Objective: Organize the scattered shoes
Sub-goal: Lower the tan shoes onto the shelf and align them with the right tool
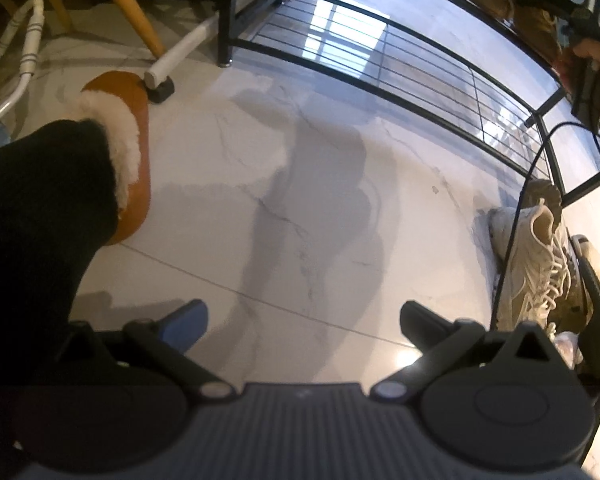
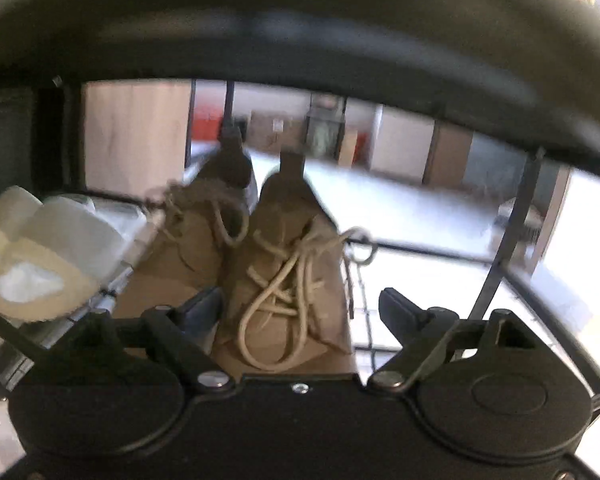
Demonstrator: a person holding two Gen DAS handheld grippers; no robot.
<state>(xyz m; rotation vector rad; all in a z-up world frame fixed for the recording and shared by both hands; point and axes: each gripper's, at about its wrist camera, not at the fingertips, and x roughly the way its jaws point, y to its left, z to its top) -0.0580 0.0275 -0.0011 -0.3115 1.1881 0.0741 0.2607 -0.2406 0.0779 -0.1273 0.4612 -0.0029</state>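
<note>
Two boots [image 2: 284, 280] are sitting side by side on the rack [image 2: 420, 252] — slippers [image 2: 48, 256] lying left of them.

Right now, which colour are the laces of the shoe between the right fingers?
Cream laces on a tan shoe; clearest in the right wrist view.

No text, label, brand mark or number can be read in either view. A small pale sign [image 2: 277, 125] hangs on a brown surface far off in the right wrist view, but it is too blurred to make out any letters.
</note>
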